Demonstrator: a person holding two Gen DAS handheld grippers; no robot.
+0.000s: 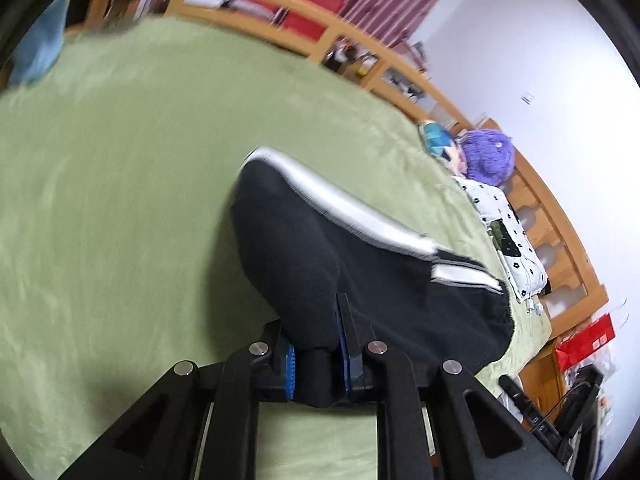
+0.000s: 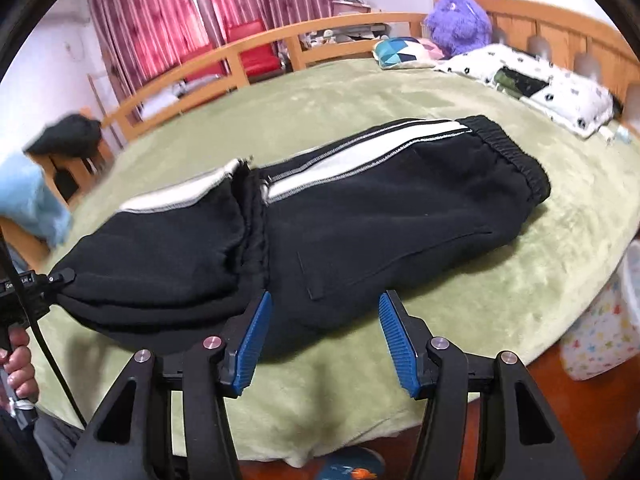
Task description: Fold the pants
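Observation:
Black pants (image 2: 360, 224) with a white side stripe lie across the green bed cover (image 2: 520, 280), the elastic waistband (image 2: 516, 160) to the right. The leg end is doubled over at the left, where my left gripper (image 2: 60, 278) holds it raised. In the left wrist view the left gripper (image 1: 318, 344) is shut on a bunch of this black fabric, and the pants (image 1: 304, 248) stretch away from it. My right gripper (image 2: 325, 298) is open above the pants' near edge. Its blue pads (image 2: 252, 344) touch no fabric.
A spotted white pillow (image 2: 552, 92), a purple plush toy (image 2: 456, 20) and a patterned cushion (image 2: 400, 50) sit at the head of the bed. A wooden rail (image 2: 260, 46) runs along the far side. A person's hand (image 2: 18, 364) grips the left handle. A printed bag (image 2: 600, 332) stands beside the bed.

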